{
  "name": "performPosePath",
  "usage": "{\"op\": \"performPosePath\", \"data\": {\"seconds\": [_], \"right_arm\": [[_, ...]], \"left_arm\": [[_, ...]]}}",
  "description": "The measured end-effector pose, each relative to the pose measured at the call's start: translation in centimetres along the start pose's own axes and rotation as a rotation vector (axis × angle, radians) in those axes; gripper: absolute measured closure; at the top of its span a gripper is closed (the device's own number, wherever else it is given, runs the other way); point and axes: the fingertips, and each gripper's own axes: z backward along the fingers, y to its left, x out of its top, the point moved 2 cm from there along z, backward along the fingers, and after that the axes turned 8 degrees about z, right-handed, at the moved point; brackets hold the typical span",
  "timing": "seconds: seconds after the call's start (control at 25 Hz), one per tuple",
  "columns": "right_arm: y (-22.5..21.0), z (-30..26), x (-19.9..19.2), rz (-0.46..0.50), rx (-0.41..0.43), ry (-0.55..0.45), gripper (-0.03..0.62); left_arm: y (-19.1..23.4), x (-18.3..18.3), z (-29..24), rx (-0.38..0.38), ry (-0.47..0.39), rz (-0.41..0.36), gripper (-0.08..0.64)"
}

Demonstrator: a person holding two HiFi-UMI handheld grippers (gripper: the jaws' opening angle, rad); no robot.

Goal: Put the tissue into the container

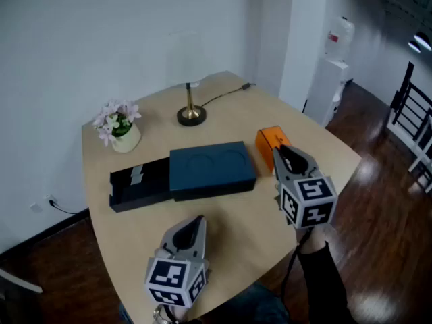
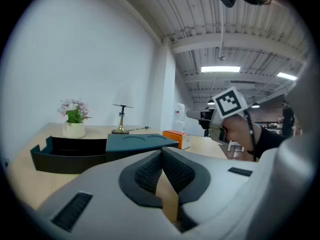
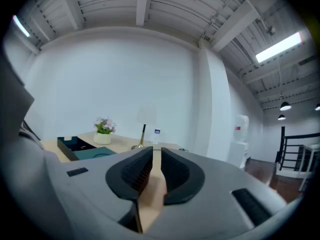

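Both tongs are closed with nothing between them: the left gripper near, the right gripper just by the orange tissue pack. That pack lies on the table right of the dark container — outside it, so the putting-in seems left to do.

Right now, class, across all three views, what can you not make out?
Head view: the teal cover hides most of the black container's inside.
Head view: the right hand-held gripper overlaps the orange box; the box's print is too small to read.
Head view: the lamp's shade is washed out against the white wall.
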Motion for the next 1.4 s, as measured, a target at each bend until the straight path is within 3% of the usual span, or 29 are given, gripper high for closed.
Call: {"op": "performPosePath", "data": {"seconds": [0.08, 0.24, 0.32, 0.4, 0.52, 0.72, 0.88, 1.0, 1.12, 1.4], "right_arm": [[-1.8, -2.5, 0.0, 0.029, -0.006, 0.028, 0.525], [-4.2, -7.7, -2.9, 0.037, 0.018, 0.192, 0.194], [-5.1, -10.2, -5.6, 0.023, 0.034, 0.312, 0.123], [-5.8, -12.2, -8.5, 0.021, 0.053, 0.446, 0.102], [-6.4, -14.1, -11.6, 0.032, 0.084, 0.596, 0.100], [-5.9, -15.2, -13.4, -0.003, 0.146, 0.670, 0.100], [-5.5, -15.5, -13.9, -0.064, 0.187, 0.674, 0.105], [-5.6, -15.2, -13.9, -0.089, 0.206, 0.658, 0.148], [-6.0, -14.7, -13.0, -0.063, 0.206, 0.634, 0.189], [-5.4, -13.1, -8.2, 0.038, 0.278, 0.542, 0.199]], "left_arm": [[-0.2, 0.0, -0.2, 0.003, 0.008, 0.004, 0.559], [-0.2, -0.1, -0.4, 0.010, 0.027, 0.000, 0.559], [0.2, -0.3, -0.6, 0.017, 0.037, -0.002, 0.560], [0.6, -0.5, -0.7, 0.029, 0.046, -0.004, 0.558], [1.0, -0.5, -0.3, 0.043, 0.058, -0.010, 0.559], [2.2, -1.1, 0.3, 0.077, 0.067, 0.011, 0.558], [2.7, -1.7, 0.7, 0.093, 0.070, 0.029, 0.560], [2.5, -1.7, 1.5, 0.094, 0.072, 0.035, 0.558], [2.7, -1.5, 2.3, 0.099, 0.066, 0.036, 0.559], [4.2, -1.6, 4.4, 0.138, 0.053, 0.061, 0.560]]}}
